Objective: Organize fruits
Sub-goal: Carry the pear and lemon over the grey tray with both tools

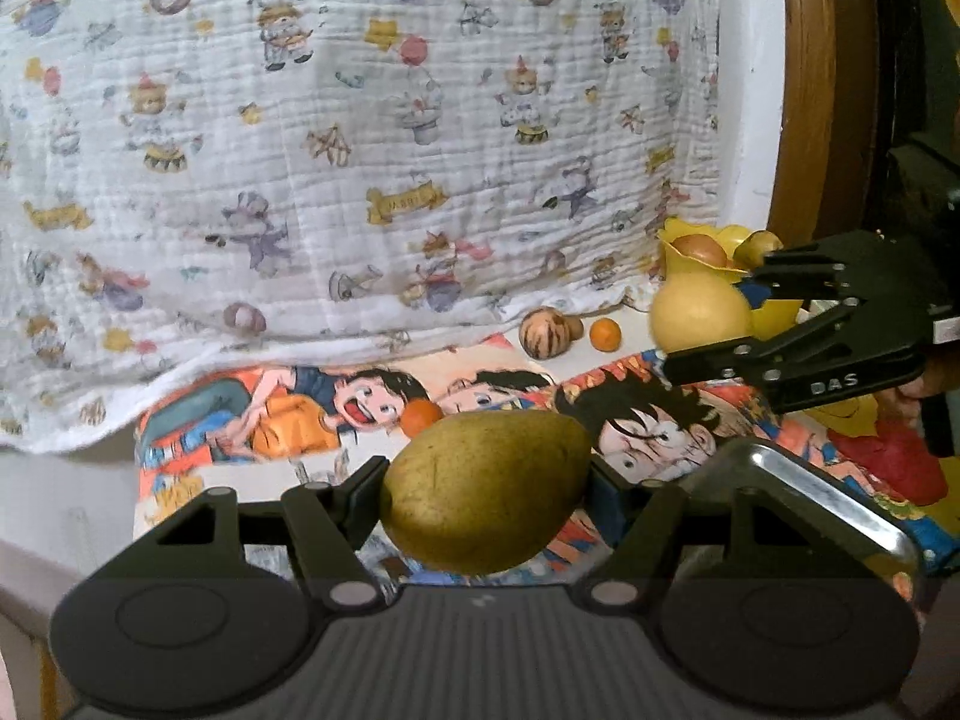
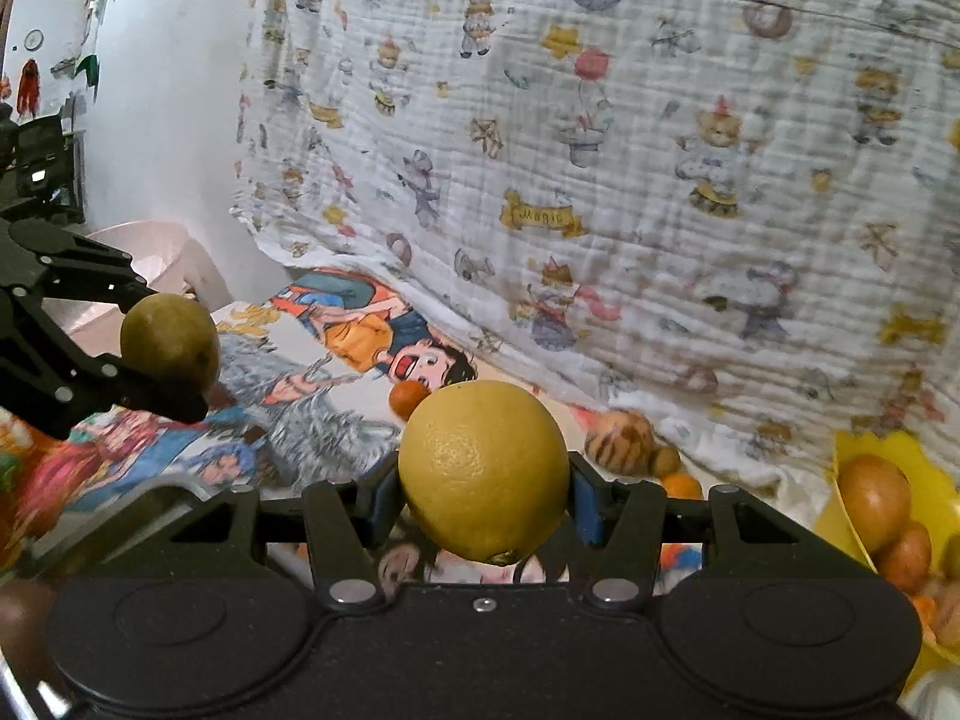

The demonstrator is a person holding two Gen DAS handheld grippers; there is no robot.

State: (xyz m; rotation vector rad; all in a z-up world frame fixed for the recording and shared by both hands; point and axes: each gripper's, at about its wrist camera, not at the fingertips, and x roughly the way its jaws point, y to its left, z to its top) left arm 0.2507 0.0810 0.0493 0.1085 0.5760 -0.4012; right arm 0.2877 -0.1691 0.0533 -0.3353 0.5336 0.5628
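Pear (image 1: 486, 489) in left tool (image 1: 486, 492), lemon (image 2: 483, 471) in right tool (image 2: 483, 498)

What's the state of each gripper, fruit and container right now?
left gripper: shut on green-brown fruit, held off the surface
right gripper: shut on yellow citrus, held off the surface
yellow bowl: holding several fruits
small orange: loose on cartoon cloth
striped fruit: loose, by hanging blanket
metal tray: contents hidden
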